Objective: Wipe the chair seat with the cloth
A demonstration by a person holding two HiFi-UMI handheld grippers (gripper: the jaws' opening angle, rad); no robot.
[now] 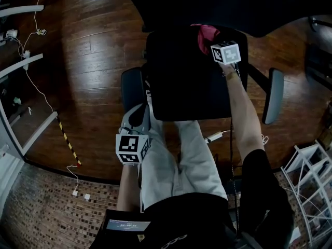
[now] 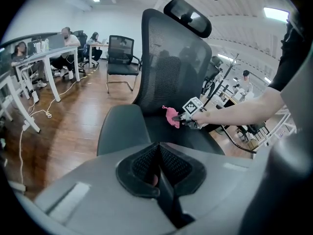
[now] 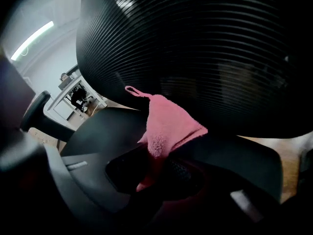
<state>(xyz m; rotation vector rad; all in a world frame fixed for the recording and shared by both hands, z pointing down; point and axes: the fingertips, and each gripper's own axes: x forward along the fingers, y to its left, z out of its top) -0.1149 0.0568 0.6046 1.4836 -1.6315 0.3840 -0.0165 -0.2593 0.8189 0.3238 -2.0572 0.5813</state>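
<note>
Held left claw (image 2: 159, 166) low and near, by the seat's near left corner beside the left armrest (image 1: 132, 87). Had its jaws clenched together on nothing, probably parked there to stay clear of the wiping path. Saw the chair seat (image 1: 187, 82) dark and bare between the two claws. Had the right arm stretched across to the seat's far edge, with right claw (image 1: 211, 44) clamped on the pink cloth (image 1: 204, 34). Pinched the cloth by one end, leaving the rest bunched and standing up past the jaws toward the backrest (image 3: 195, 43), loop on top. Could not tell whether the cloth touched the seat; looked raised or only grazing, not pressed flat. Judged the far position sensible, since it allows a stroke pulled back toward the near edge. Judged the wipe barely begun, with most of the seat uncovered. Would need the cloth lowered and flattened first. Noted an empty chair (image 2: 121, 53) and desks (image 2: 44, 58) far off, well apart.
</note>
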